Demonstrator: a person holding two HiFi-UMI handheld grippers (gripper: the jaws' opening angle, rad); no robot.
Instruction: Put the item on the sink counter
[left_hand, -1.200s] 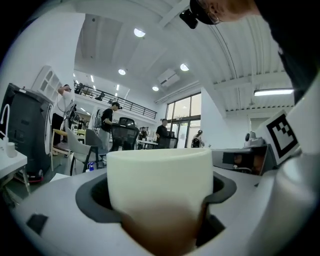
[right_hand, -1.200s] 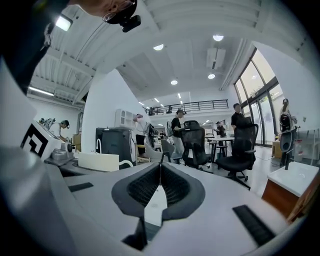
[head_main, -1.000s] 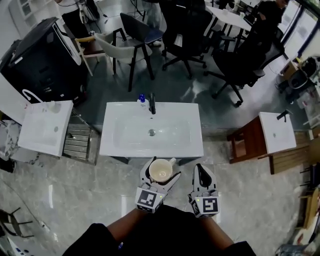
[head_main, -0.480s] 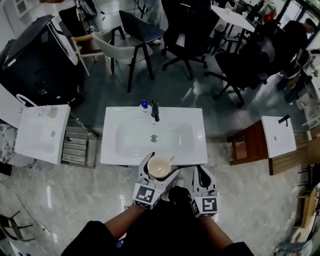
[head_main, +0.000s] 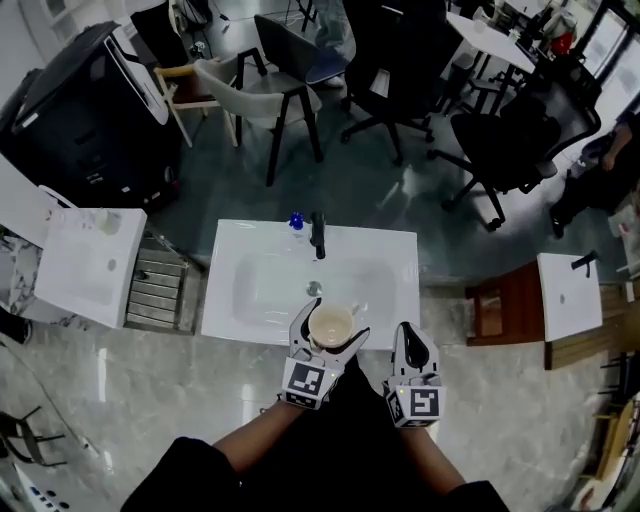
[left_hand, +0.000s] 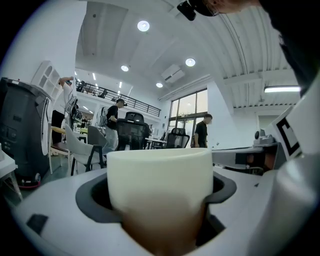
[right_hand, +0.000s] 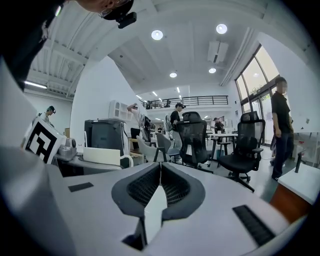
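A cream mug fills the white left gripper, its pads dark grey; the white right gripper matches, both carrying black-and-white square markers. Ahead of the claws: a white sink, black faucet, blue-capped bottle; beneath, grey marbled floor.

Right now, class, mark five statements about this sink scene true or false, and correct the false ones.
1. The left gripper grips a cream cup. True.
2. The right gripper has its jaws wide apart. False: they are together, with nothing between them.
3. The cup lies on its side. False: it is upright, mouth up.
4. A black faucet stands at the far edge of the sink. True.
5. The small bottle beside the faucet has a red cap. False: its cap is blue.
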